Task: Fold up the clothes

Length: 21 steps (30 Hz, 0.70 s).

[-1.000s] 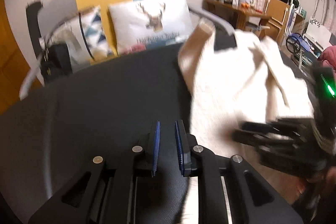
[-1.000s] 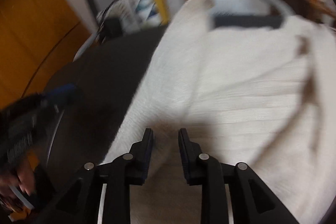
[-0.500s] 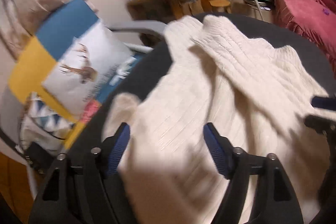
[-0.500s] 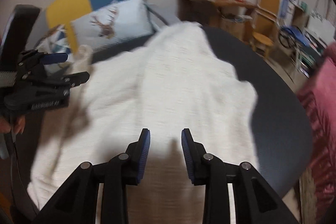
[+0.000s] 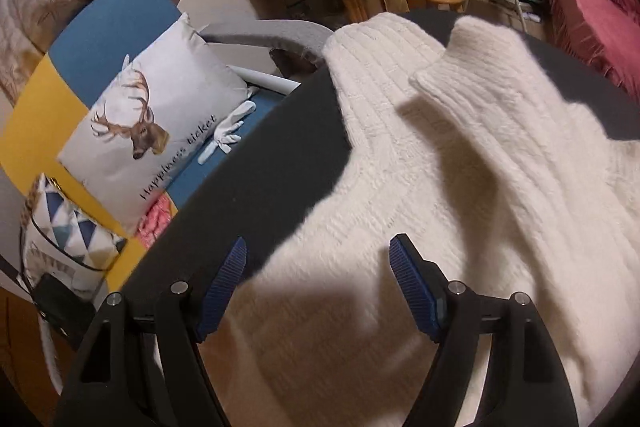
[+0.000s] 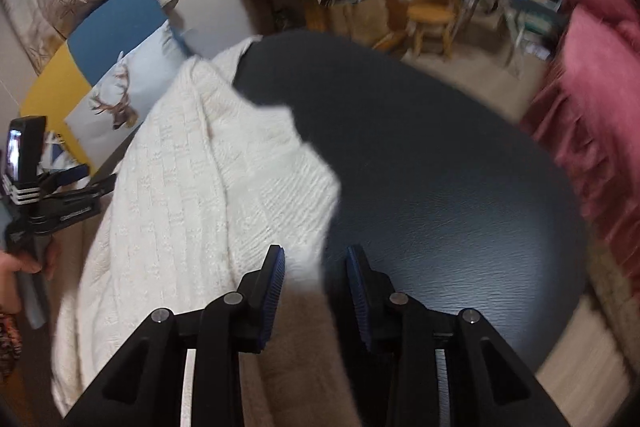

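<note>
Cream ribbed sweater (image 5: 460, 179) — rumpled, spread

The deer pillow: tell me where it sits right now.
In the left wrist view the deer pillow leans against the blue and yellow sofa at left, just beyond the dark round table holding the cream sweater.
</note>
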Each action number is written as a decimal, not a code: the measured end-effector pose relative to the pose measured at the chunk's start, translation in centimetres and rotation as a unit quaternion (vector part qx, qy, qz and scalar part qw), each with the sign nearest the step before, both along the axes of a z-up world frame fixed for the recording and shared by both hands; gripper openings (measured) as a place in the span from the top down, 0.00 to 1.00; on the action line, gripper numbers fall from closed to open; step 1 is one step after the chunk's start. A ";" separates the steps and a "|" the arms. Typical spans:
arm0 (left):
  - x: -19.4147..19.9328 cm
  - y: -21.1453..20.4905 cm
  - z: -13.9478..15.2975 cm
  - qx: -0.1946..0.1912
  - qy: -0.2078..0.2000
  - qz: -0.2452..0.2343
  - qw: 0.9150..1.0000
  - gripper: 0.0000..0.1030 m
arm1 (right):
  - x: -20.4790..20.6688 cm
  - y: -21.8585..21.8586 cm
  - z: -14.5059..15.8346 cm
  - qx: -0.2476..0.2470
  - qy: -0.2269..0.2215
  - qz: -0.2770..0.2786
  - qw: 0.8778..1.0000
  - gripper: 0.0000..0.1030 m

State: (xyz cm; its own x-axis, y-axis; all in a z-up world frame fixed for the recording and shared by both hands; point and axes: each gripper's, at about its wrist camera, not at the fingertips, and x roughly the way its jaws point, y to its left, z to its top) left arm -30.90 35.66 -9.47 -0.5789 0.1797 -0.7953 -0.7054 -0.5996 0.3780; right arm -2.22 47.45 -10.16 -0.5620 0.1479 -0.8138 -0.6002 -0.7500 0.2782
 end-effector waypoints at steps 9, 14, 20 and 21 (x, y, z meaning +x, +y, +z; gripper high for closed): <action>-2.0 -2.2 -0.8 0.021 -0.039 0.004 0.999 0.18 | -2.6 -1.7 -1.4 -0.036 0.011 0.044 0.998 0.86; -0.5 -4.3 -0.4 0.013 0.000 0.004 1.000 0.18 | -3.4 -3.2 -1.6 -0.045 0.027 0.053 0.997 0.93; 1.4 -9.2 0.6 -0.024 0.006 0.008 1.000 0.44 | -3.9 -5.0 0.3 -0.026 0.046 0.078 0.996 0.94; 1.7 -10.3 0.6 -0.032 0.007 0.015 0.999 0.45 | -4.2 -5.5 0.5 -0.028 0.049 0.083 0.995 0.94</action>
State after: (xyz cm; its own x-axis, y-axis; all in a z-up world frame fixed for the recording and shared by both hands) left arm -29.25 25.31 -8.84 -0.5940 0.1110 -0.7968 -0.6826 -0.5937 0.4261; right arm -6.40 41.95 -9.64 -0.6514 0.0024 -0.7587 -0.4370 -0.8186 0.3727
